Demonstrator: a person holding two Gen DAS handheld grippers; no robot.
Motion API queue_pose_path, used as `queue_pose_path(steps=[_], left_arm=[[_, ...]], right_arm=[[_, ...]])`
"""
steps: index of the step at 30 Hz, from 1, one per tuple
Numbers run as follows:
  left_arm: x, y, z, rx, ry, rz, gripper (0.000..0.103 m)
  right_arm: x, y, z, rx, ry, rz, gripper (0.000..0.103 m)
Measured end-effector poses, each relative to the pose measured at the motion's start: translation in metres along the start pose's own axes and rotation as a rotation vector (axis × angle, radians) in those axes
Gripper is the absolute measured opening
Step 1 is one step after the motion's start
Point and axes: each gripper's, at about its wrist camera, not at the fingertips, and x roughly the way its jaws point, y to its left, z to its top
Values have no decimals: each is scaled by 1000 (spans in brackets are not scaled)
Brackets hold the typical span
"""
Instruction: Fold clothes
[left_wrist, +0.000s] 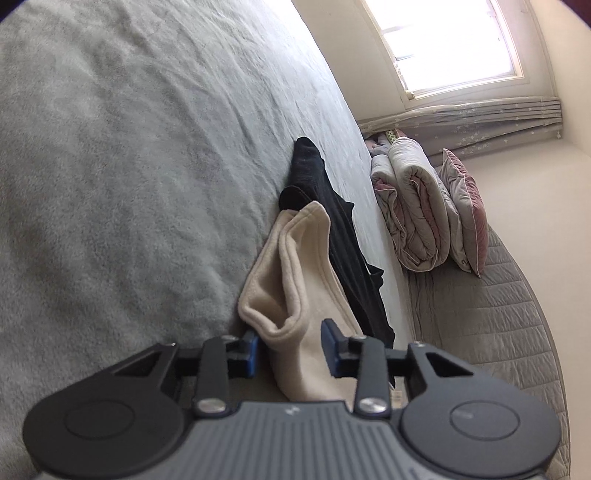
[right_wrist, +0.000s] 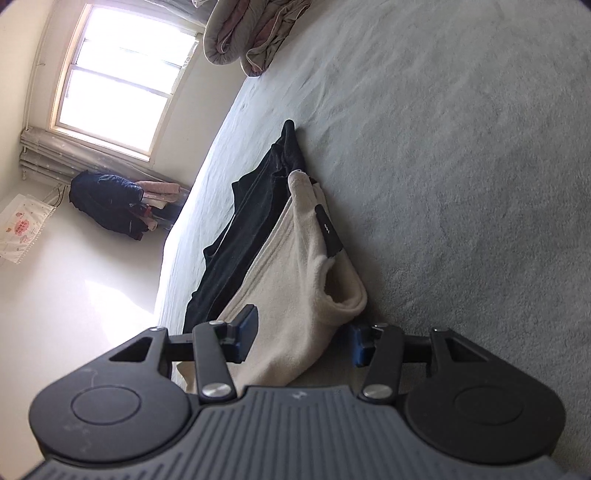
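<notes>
A cream fleece garment (left_wrist: 295, 266) lies bunched on the grey-green bed cover (left_wrist: 129, 166), with a black garment (left_wrist: 332, 229) partly beneath and beyond it. My left gripper (left_wrist: 291, 349) is rolled onto its side, its blue pads closed on a thick fold of the cream cloth. In the right wrist view the cream garment (right_wrist: 295, 258), with a black tag (right_wrist: 328, 230), fills the gap of my right gripper (right_wrist: 303, 338). One pad lies on top of the cloth, the other on the bed side. The black garment (right_wrist: 251, 206) stretches away behind it.
Rolled quilts (left_wrist: 413, 206) and a pink pillow (left_wrist: 465, 210) lie at the far end by a quilted grey mat (left_wrist: 480, 314). A bright window (right_wrist: 122, 81) sits in the wall, with a dark jacket pile (right_wrist: 107, 206) below it. The bed cover (right_wrist: 461, 184) spreads wide.
</notes>
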Motion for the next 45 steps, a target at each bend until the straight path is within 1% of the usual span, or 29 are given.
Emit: queue_pose_path(steps=[1,3,4,6,7,9,10,14,18,24,28,31,35,39,45], left_arm=[[2,1,1,-11,-5,-1,27],[6,1,2,-26,-13,4,25],[7,1,2,-32,-16,8,22],[10,2,3,-45,-20,9,18],[9,4,3,-53,-23,8,14],[5,9,4,-71,-31,2,11],[3,11,4,-83,-36,-1,10],[-5,16,7,-172,-34,-17,9],[-11,15,10,-238,-30,-25,9],[-29,5,9,-240,-41,-11,8],[-42,6,6,-255,-53,-2,8],[-52,4,2,-247,-57,2,8],[-71,3,-11,-228,-40,17,8],[-98,4,-31,-186,-17,34,8],[-130,20,-61,-176,6,34,8]], right_arm=[[2,1,0,0,-10,-4,50],[4,1,0,4,-29,-13,44],[6,1,0,8,-36,-18,42],[9,-2,1,25,-46,-29,29],[12,-4,2,38,-49,-35,26],[14,-8,3,79,-50,-40,12],[13,-11,3,111,-50,-34,11],[8,-17,7,253,-57,1,10],[0,-17,4,314,-80,25,9],[-10,-19,1,381,-95,50,9],[-18,-14,1,383,-94,76,9],[-17,-7,1,374,-81,85,9],[-24,-8,-1,389,-66,86,9],[-37,-17,-9,417,-40,73,9],[-60,-29,-23,418,-13,58,9]])
